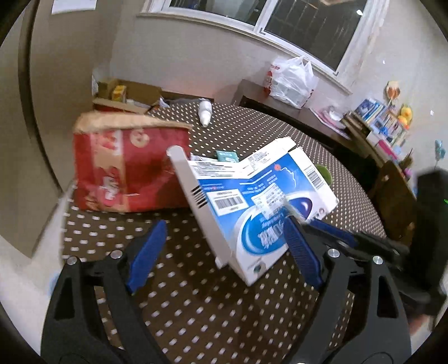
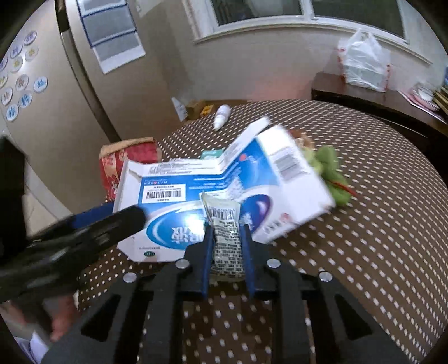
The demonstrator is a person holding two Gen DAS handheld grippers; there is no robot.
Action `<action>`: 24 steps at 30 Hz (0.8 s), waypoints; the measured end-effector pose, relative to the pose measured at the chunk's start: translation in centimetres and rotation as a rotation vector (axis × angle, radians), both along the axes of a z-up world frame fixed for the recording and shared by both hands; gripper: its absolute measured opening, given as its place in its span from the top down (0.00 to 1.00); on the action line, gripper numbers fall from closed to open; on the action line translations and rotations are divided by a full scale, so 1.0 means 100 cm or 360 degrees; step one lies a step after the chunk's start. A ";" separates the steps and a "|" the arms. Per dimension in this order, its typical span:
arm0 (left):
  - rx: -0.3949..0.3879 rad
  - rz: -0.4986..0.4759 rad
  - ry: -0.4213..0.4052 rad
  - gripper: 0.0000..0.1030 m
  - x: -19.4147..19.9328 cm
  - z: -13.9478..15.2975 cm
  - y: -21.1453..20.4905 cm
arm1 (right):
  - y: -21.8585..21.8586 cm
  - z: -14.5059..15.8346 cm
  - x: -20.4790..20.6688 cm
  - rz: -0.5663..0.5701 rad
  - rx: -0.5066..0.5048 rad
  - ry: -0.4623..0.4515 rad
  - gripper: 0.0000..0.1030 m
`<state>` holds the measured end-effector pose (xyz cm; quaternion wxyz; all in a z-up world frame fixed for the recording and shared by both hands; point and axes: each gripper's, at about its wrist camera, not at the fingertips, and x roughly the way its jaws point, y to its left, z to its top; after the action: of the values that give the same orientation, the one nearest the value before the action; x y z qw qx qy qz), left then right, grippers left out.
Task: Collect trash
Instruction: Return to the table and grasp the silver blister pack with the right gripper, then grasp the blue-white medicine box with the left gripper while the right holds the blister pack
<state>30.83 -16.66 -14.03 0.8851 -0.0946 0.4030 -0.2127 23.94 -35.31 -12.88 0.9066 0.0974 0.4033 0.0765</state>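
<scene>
Table [image 1: 252,126] dotted brown, window [image 1: 280,16] behind | left gripper [image 1: 224,246] jaws spread | right gripper [image 2: 227,246] pinching wrapper [image 2: 224,224], perhaps foil

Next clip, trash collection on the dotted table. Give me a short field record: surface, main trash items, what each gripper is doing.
surface: round table with a brown, white-dotted cloth
large item: flattened blue and white carton, partly raised off the table
held item: small printed wrapper with a barcode
right gripper: shut on the wrapper, in front of the carton
left gripper: open, the carton's near edge between its fingers, pads not pressing
other items: red bag, white bottle lying down, green plush toy behind the carton
</scene>
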 end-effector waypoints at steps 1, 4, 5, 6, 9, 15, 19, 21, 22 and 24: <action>-0.0017 0.0030 0.0025 0.19 0.004 -0.004 0.000 | -0.005 0.003 -0.007 -0.0026 0.0016 -0.0019 0.81; -0.0035 0.0008 0.0074 0.60 0.012 -0.012 -0.002 | -0.014 0.012 -0.023 -0.0074 0.0019 -0.0064 0.81; -0.0034 -0.0021 0.0085 0.73 0.014 -0.013 -0.004 | -0.017 0.014 -0.026 -0.0085 0.0021 -0.0072 0.81; -0.0070 -0.0024 0.0075 0.75 0.014 -0.012 -0.003 | -0.020 0.015 -0.030 -0.0100 0.0030 -0.0078 0.81; -0.0077 -0.0016 -0.0009 0.81 0.007 -0.003 -0.001 | -0.026 0.017 -0.036 -0.0140 0.0060 -0.0069 0.81; -0.0068 -0.0041 -0.0166 0.89 -0.015 0.026 0.002 | -0.028 0.021 -0.052 -0.0201 0.0095 -0.0071 0.81; -0.0039 -0.0034 -0.0257 0.92 -0.031 0.044 0.003 | -0.024 0.028 -0.065 -0.0234 0.0075 -0.0103 0.81; -0.0028 -0.0038 -0.0293 0.93 -0.039 0.051 0.004 | -0.022 0.033 -0.072 -0.0236 0.0090 -0.0120 0.81; -0.0016 -0.0037 -0.0318 0.93 -0.042 0.056 0.003 | -0.020 0.036 -0.076 -0.0240 0.0088 -0.0133 0.81; 0.0001 -0.0028 -0.0356 0.94 -0.052 0.065 0.004 | -0.018 0.042 -0.084 -0.0261 0.0088 -0.0157 0.81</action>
<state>25.62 -16.28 -7.53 0.9227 -0.0666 0.3025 -0.2295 15.50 -37.15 -8.67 0.9256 0.1510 0.3465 0.0179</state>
